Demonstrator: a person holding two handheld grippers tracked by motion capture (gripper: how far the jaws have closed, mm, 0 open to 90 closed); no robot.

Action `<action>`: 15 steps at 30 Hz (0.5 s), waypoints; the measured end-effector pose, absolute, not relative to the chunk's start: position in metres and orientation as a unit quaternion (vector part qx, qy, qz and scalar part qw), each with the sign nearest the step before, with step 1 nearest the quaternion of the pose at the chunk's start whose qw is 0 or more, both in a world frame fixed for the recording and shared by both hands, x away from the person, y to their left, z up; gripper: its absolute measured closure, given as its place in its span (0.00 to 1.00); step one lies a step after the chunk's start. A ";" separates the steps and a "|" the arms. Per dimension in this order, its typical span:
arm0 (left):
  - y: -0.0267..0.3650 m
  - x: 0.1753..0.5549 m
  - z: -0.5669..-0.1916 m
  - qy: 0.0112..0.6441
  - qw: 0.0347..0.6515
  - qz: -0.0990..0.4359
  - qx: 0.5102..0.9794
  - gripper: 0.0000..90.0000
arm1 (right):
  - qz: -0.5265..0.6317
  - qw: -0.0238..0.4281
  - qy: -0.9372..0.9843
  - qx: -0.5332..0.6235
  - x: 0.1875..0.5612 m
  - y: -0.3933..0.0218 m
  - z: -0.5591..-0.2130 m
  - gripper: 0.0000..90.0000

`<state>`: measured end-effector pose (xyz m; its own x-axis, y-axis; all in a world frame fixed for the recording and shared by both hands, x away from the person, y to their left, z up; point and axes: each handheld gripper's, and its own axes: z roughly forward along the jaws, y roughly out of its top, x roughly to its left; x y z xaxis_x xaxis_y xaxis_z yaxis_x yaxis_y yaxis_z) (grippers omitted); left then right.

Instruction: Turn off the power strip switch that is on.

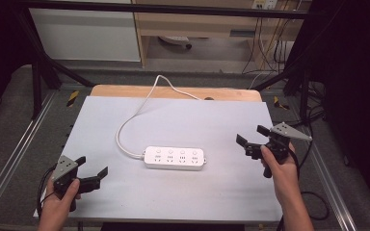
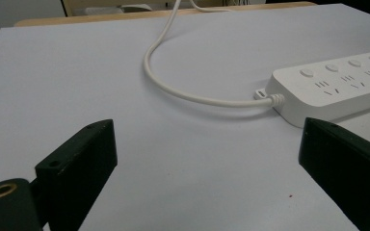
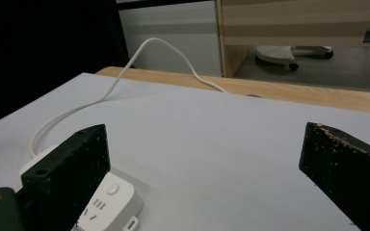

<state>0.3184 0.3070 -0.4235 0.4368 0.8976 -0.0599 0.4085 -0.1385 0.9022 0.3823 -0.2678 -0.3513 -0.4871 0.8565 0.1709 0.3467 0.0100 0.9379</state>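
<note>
High view first: you hold your left gripper (image 1: 92,173) low over the near left part of the white table sheet (image 1: 183,120), jaws spread wide with nothing between them, your left hand (image 1: 60,202) wrapped around the handle. Your right gripper (image 1: 251,138) sits over the right side of the sheet, jaws likewise spread apart and empty, your right hand (image 1: 282,168) gripping below the grey plate. Between the two grippers lies the white power strip (image 1: 174,158), flat on the sheet, well apart from both, a little closer to your right gripper than to your left. Its white cord (image 1: 125,126) leaves the end facing your left gripper, loops away from you and runs off over the wooden table edge (image 1: 173,91) at the far side. Left gripper view now: the power strip (image 2: 335,84) lies ahead and off toward the right-hand jaw, its sockets and round buttons showing on top, and the cord (image 2: 173,89) curves across the sheet (image 2: 77,82) straight ahead of the open jaws. Right gripper view: the near end of the power strip (image 3: 111,202) sits just behind the left-hand jaw, partly hidden by it, while the cord (image 3: 125,72) arcs off ahead toward the wooden edge (image 3: 294,94); bare sheet (image 3: 212,159) lies between the spread jaws.
</note>
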 end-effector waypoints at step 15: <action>0.307 0.318 -0.423 0.460 0.466 0.263 0.709 0.07 | 0.536 0.253 0.666 0.453 0.362 -0.292 -0.379 0.06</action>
